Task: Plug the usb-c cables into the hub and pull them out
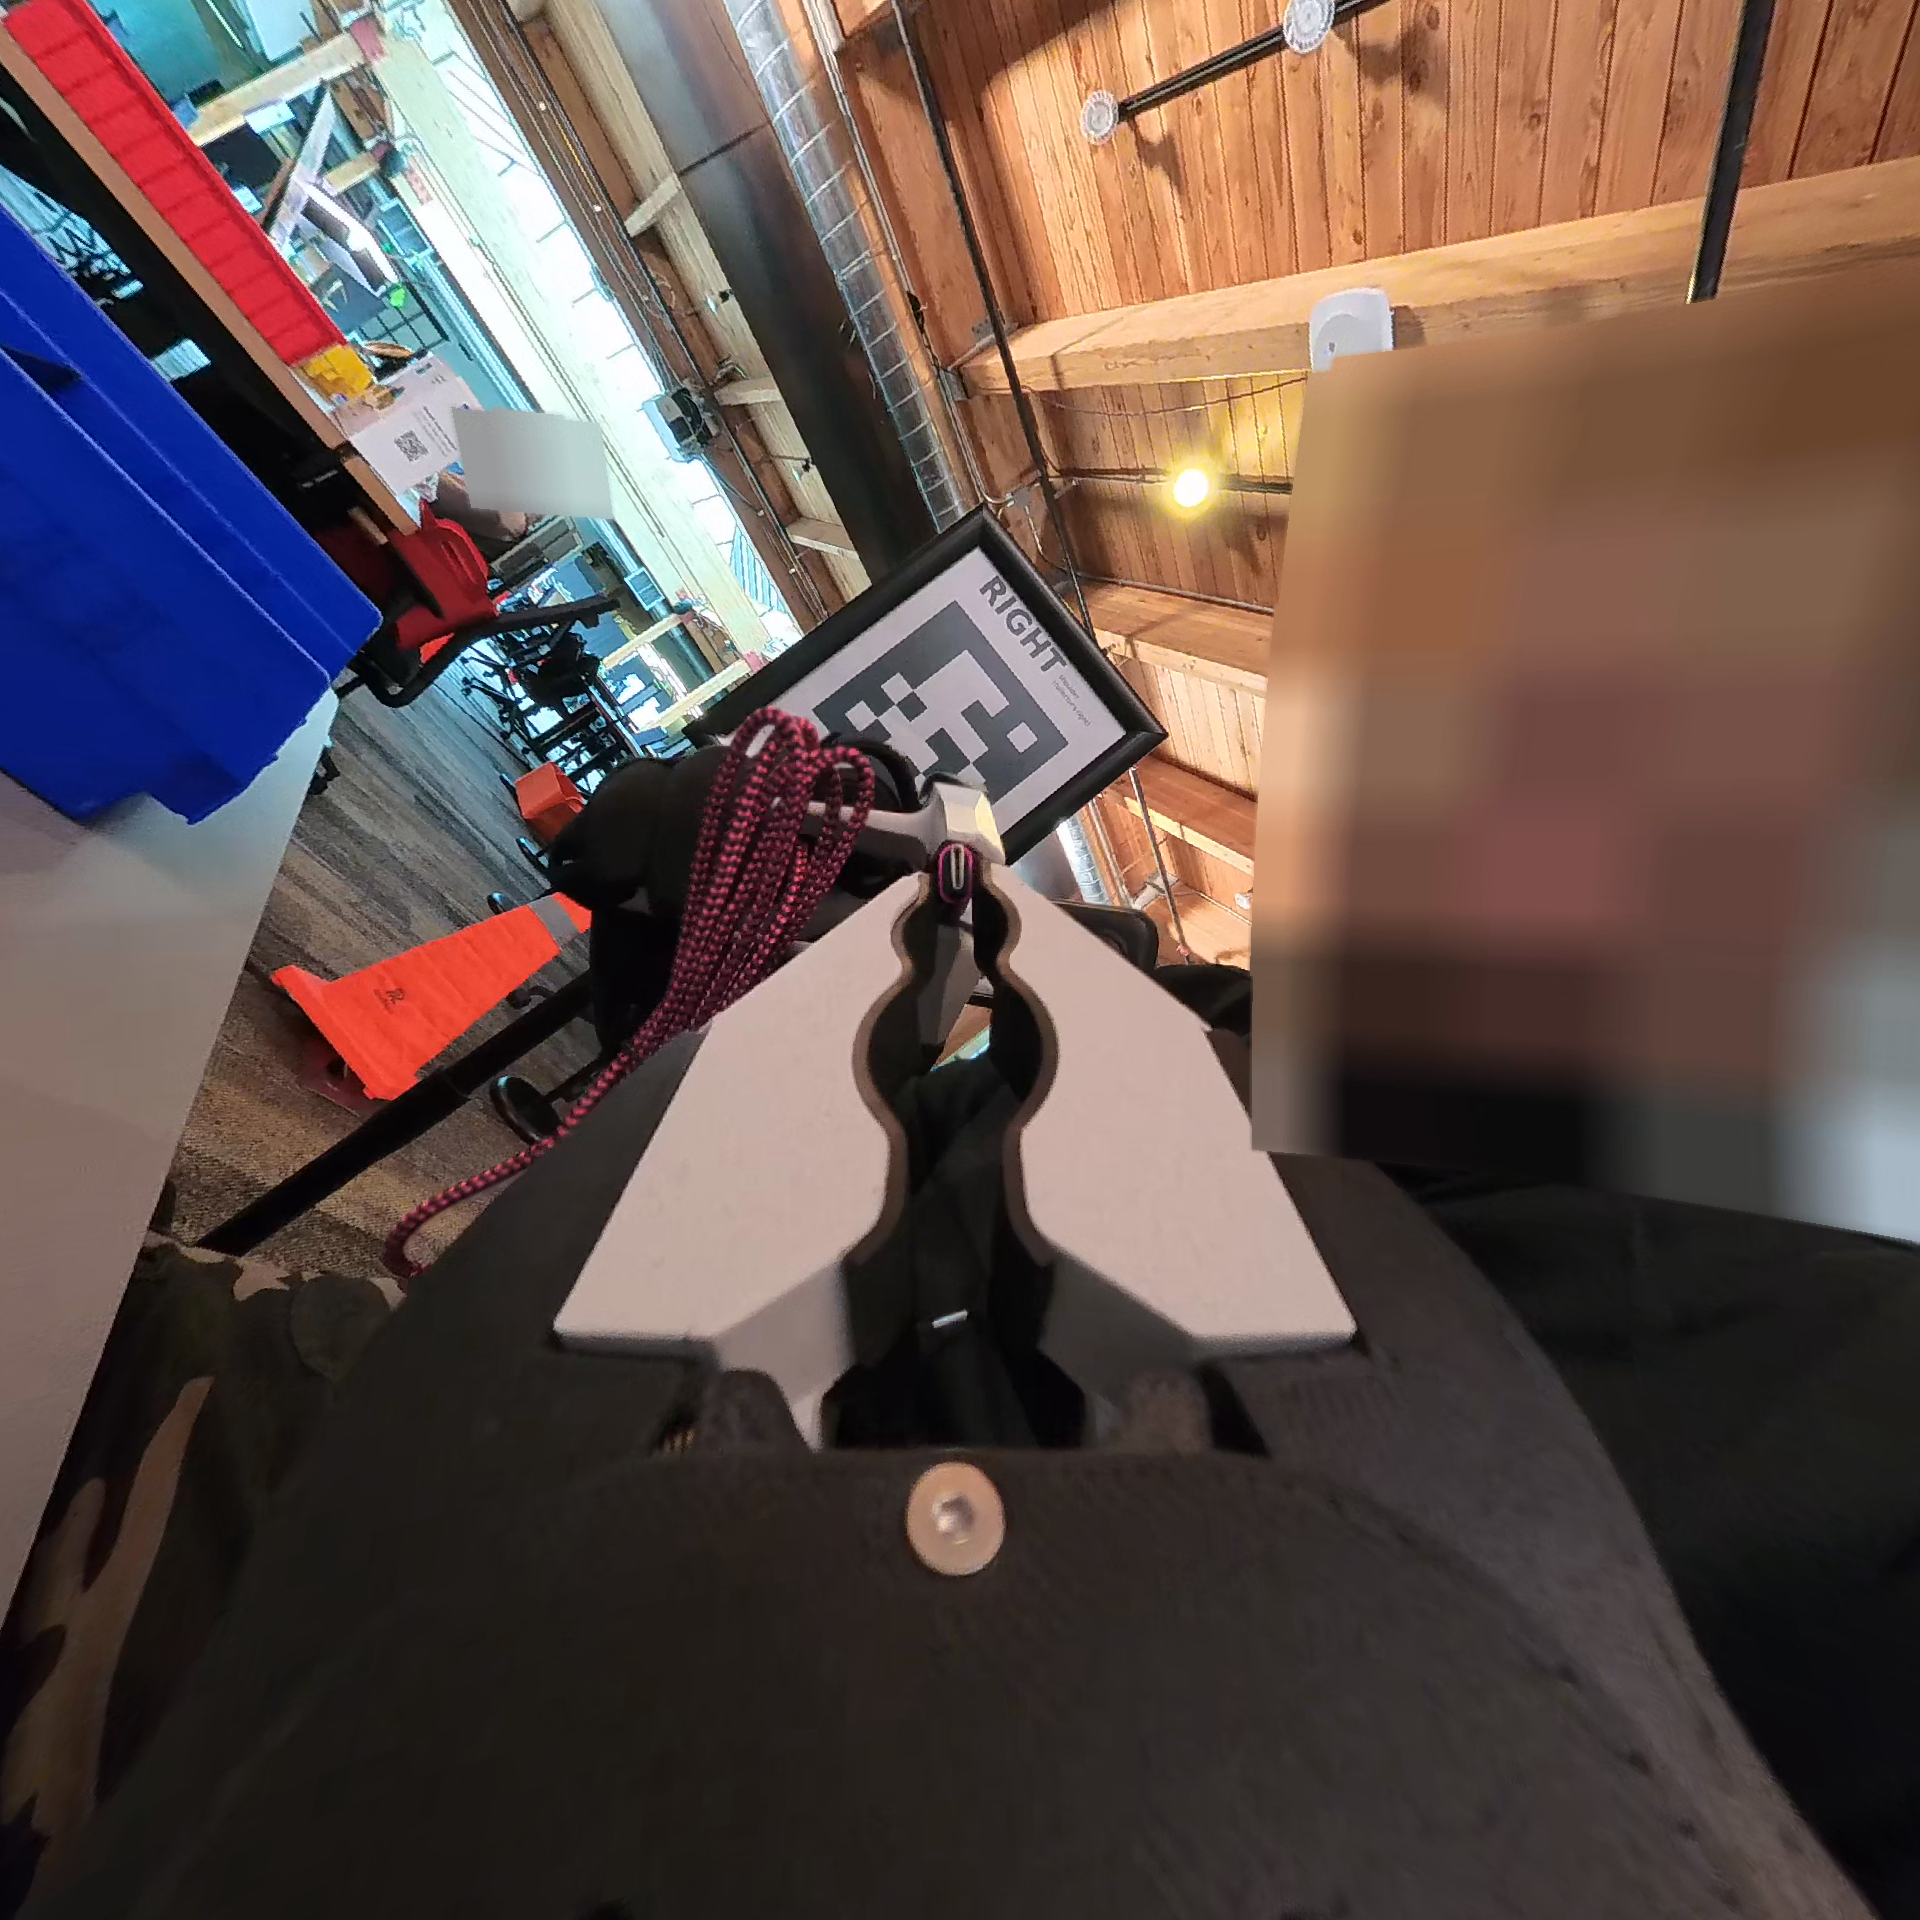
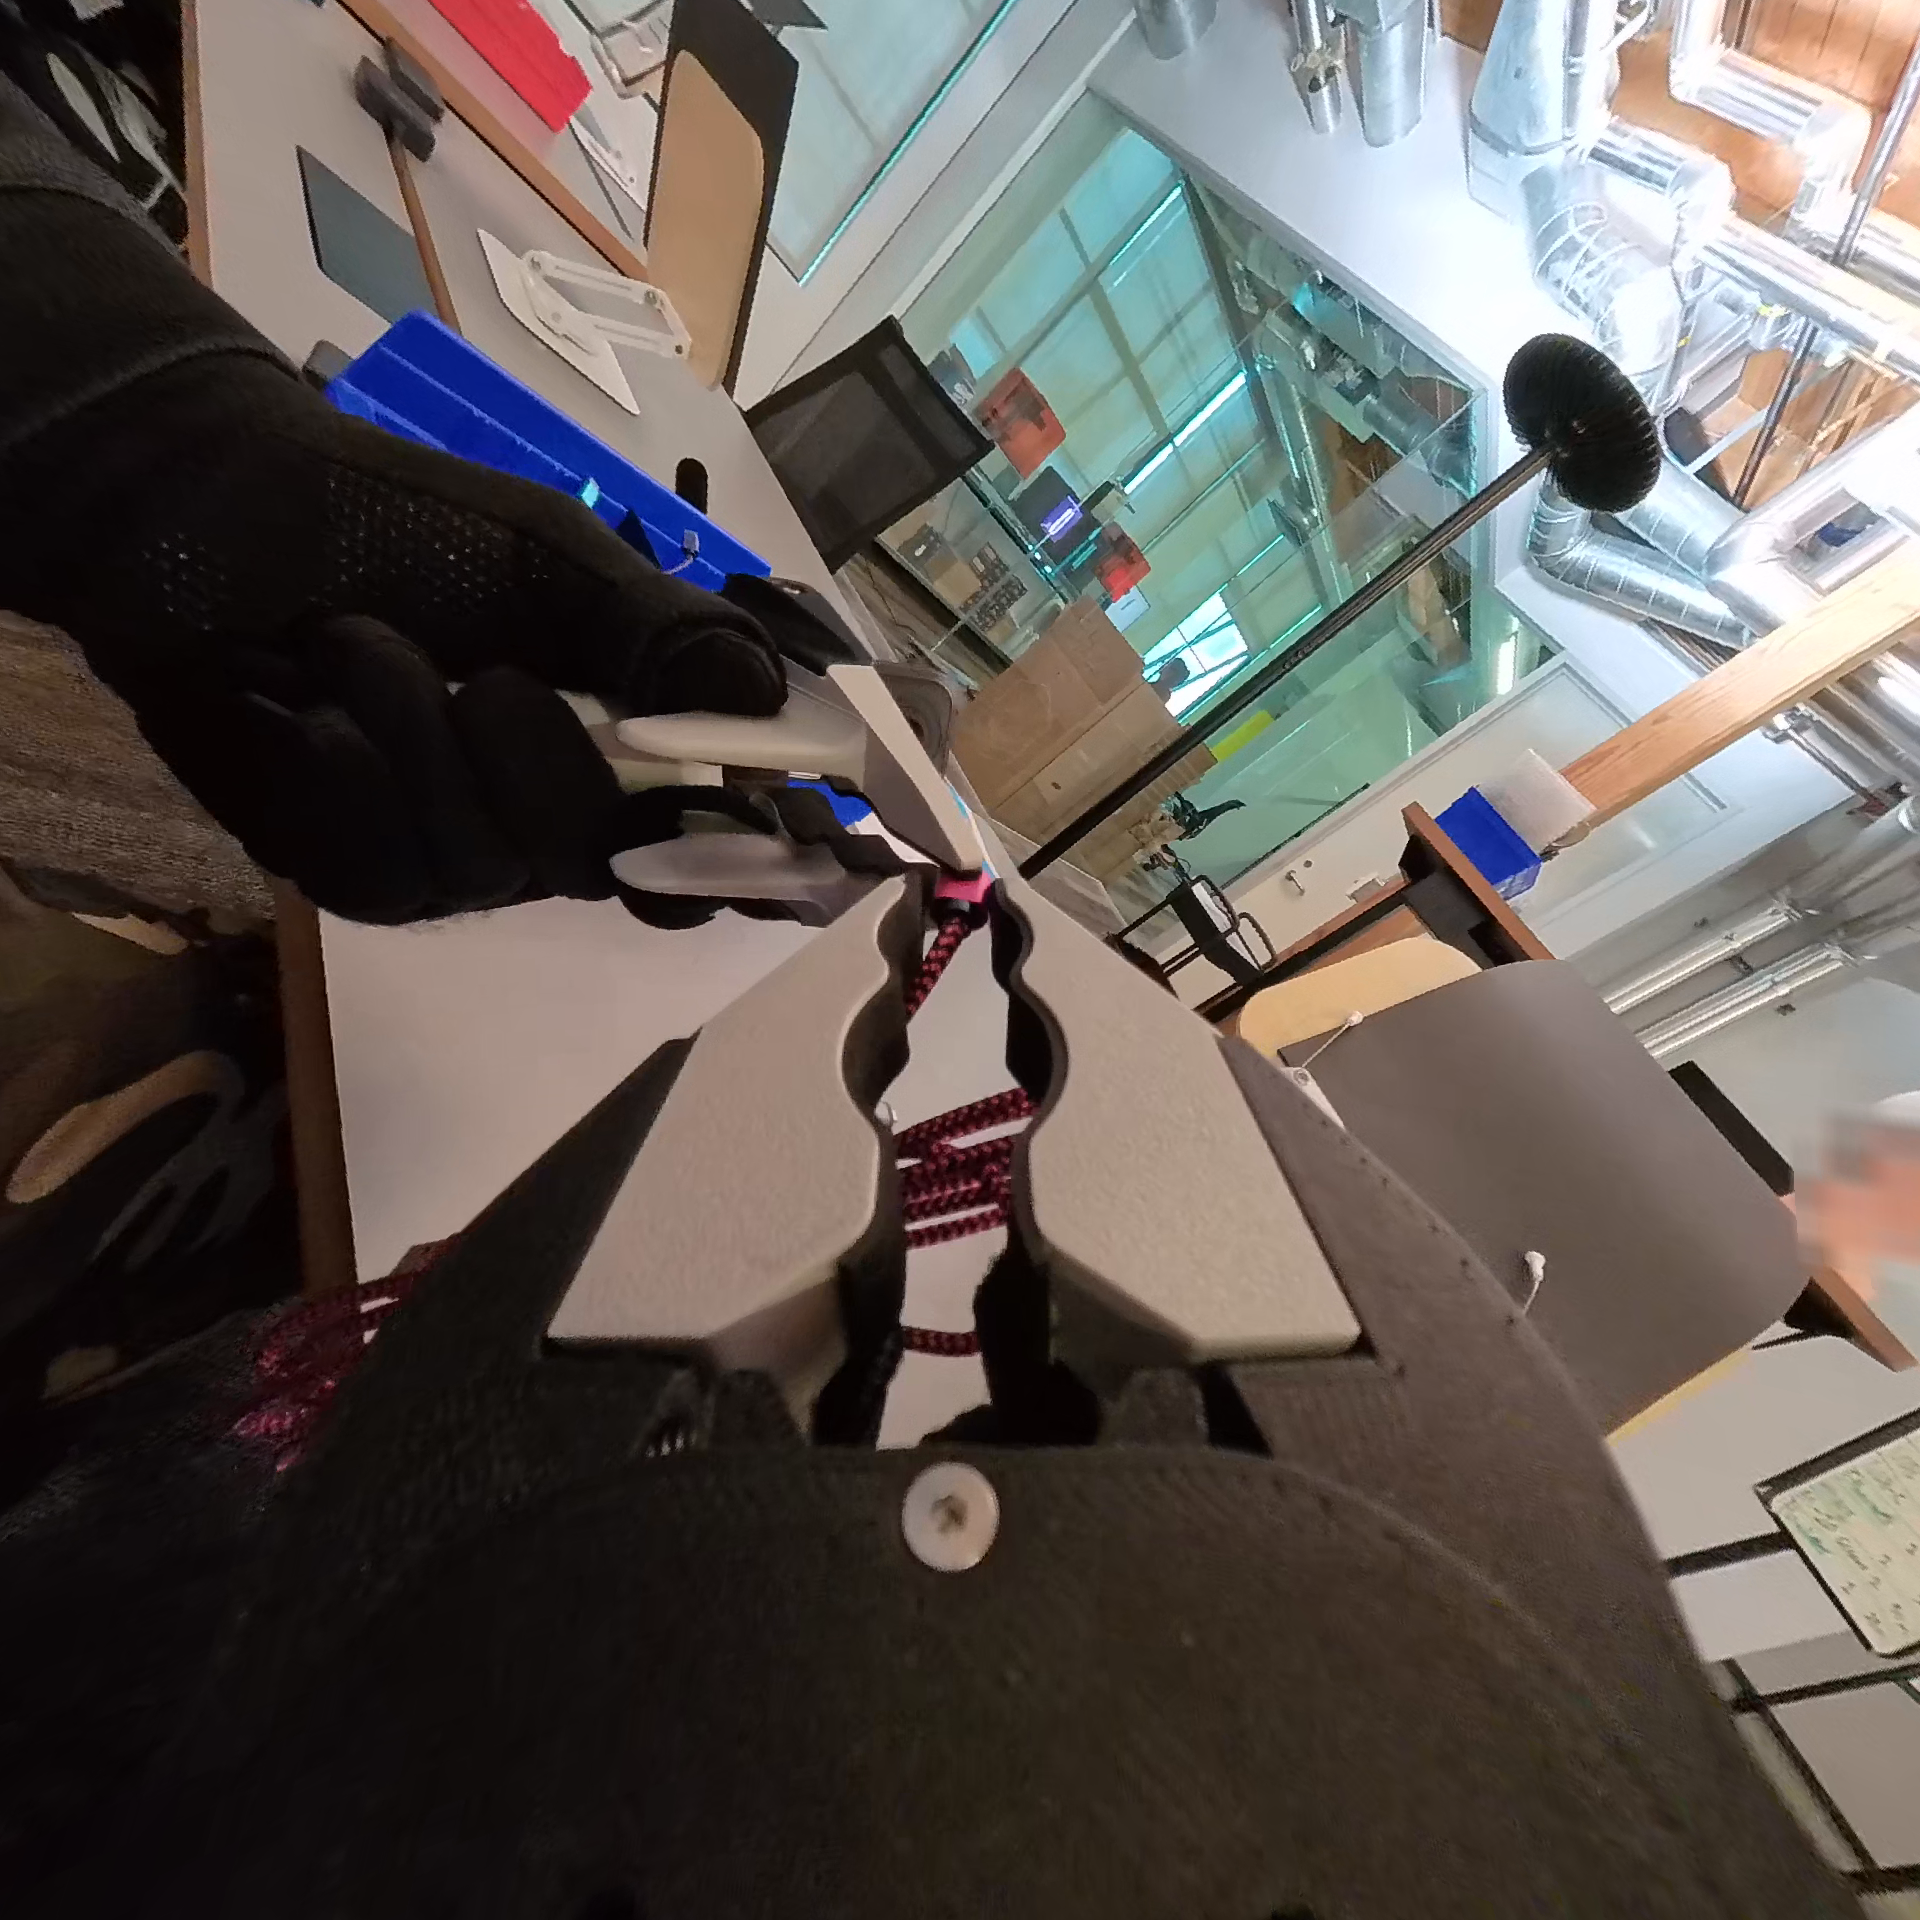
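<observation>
In the left wrist view, the left gripper [image 1: 951, 914] is closed to a narrow gap around a grey wedge-shaped body, apparently the hub [image 1: 940, 987], which runs along the fingers toward twelve o'clock. At its tip sits the oval end of a pink plug [image 1: 951, 871], seen end-on. Loops of pink-and-black braided cable [image 1: 748, 894] hang at ten o'clock.

In the right wrist view, the right gripper [image 2: 961, 899] pinches the pink plug [image 2: 958, 889] at its fingertips, the cable [image 2: 940, 966] trailing back between the fingers toward six o'clock. A gloved hand [image 2: 416, 665] at ten o'clock holds the other gripper, whose grey tip meets the plug.

The plug's long axis lies along the right gripper's fingers, so the coming push or pull likely runs straight along twelve to six. Whether the plug is seated cannot be told.
</observation>
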`<state>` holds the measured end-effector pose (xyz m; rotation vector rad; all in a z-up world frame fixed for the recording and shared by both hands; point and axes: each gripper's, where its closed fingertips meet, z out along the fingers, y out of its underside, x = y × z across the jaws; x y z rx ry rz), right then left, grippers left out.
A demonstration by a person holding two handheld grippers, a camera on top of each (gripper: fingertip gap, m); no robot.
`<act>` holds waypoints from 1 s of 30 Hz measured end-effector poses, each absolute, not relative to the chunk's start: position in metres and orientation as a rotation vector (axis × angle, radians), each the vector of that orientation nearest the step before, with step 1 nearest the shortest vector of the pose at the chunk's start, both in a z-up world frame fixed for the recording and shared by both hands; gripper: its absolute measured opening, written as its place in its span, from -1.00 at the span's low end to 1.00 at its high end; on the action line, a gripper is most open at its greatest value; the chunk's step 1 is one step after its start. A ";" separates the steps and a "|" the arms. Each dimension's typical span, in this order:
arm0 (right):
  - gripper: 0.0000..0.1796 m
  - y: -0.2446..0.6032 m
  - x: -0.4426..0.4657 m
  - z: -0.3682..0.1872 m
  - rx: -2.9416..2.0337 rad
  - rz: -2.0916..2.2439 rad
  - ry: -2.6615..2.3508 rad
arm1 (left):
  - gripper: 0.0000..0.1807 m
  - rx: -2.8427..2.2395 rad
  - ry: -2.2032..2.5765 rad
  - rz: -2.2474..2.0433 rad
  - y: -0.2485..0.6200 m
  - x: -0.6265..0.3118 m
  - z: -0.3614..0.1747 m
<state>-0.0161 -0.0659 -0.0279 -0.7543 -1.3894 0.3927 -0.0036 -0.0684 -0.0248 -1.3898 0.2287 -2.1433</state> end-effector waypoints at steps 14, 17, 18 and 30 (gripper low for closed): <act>-0.91 -0.058 -0.015 -0.039 -0.828 0.431 -1.411 | -0.89 -1.435 0.159 -2.066 -0.054 -0.007 -0.037; -0.90 -0.055 -0.014 -0.040 -0.843 0.446 -1.400 | -0.84 -1.457 0.165 -2.021 -0.051 -0.011 -0.039; -0.90 -0.054 -0.014 -0.041 -0.851 0.456 -1.395 | -0.82 -1.470 0.172 -2.002 -0.050 -0.012 -0.040; -0.91 -0.008 0.014 -0.037 -1.007 0.504 -1.231 | -0.79 -2.002 0.532 -0.983 -0.014 -0.042 -0.124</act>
